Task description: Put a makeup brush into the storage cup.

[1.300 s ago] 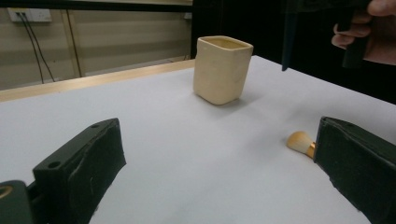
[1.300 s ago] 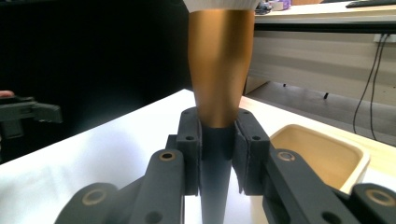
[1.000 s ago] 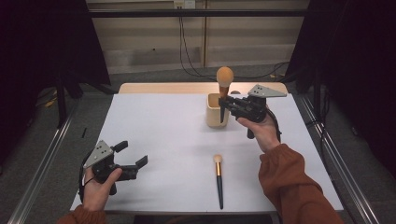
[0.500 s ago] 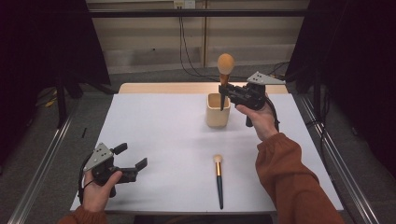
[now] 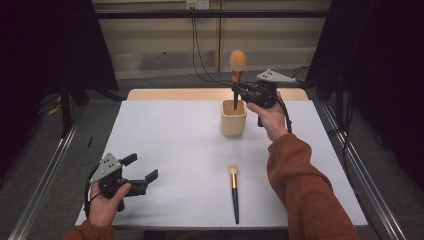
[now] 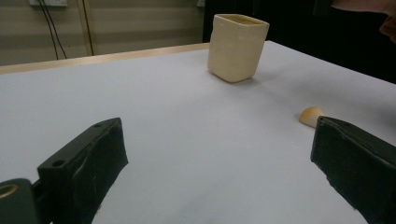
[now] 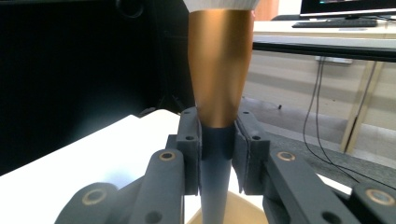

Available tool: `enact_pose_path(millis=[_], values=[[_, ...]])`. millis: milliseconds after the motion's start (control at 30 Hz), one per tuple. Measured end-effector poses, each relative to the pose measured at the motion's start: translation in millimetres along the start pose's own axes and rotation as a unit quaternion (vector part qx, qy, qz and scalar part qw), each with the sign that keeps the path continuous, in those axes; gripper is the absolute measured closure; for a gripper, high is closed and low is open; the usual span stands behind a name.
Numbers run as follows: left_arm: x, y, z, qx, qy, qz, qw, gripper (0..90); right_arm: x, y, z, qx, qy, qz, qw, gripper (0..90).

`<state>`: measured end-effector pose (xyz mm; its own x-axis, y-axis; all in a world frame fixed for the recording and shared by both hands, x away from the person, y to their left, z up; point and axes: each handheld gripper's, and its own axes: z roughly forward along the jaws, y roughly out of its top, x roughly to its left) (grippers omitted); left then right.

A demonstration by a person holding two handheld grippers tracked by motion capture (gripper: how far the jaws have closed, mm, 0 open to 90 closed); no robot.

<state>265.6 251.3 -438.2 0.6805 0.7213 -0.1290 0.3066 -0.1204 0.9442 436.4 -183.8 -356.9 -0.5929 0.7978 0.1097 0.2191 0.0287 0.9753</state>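
- The cream cup [image 5: 233,118] stands upright on the white table [image 5: 165,135], toward the table's far edge, and serves as the landmark here.
- The right gripper [image 5: 239,91] hangs just above and behind the cup, its jaws clamped tight on the dark handle of a large brush [image 5: 236,75].
- In the right gripper view the pads [image 7: 191,149] press on both sides of that handle just below the copper ferrule of the large brush [image 7: 218,70].
- The brush stands upright, round bristle head on top, with its lower tip reaching down into the cup's mouth; whether it touches the bottom cannot be told.
- A second, smaller brush [image 5: 233,192] lies flat on the table well on the near side of the cup, bristles pointing toward it.
- The left gripper [image 5: 142,172] rests low at the near left corner, well apart from the cup, its jaws spread wide with nothing between them.
- In the left gripper view the cup [image 6: 237,46] stands ahead, and the smaller brush's bristle tip [image 6: 310,115] peeks out beside one jaw.
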Motion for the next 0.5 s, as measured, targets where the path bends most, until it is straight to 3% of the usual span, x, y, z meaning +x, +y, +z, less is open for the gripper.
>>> enact_pose_path(millis=[500], values=[[-0.2, -0.3, 0.7, 0.003, -0.002, 0.002, 1.0, 3.2, -5.5, -17.9, 8.0, 0.01, -0.002, -0.008, 0.9999, 74.8]])
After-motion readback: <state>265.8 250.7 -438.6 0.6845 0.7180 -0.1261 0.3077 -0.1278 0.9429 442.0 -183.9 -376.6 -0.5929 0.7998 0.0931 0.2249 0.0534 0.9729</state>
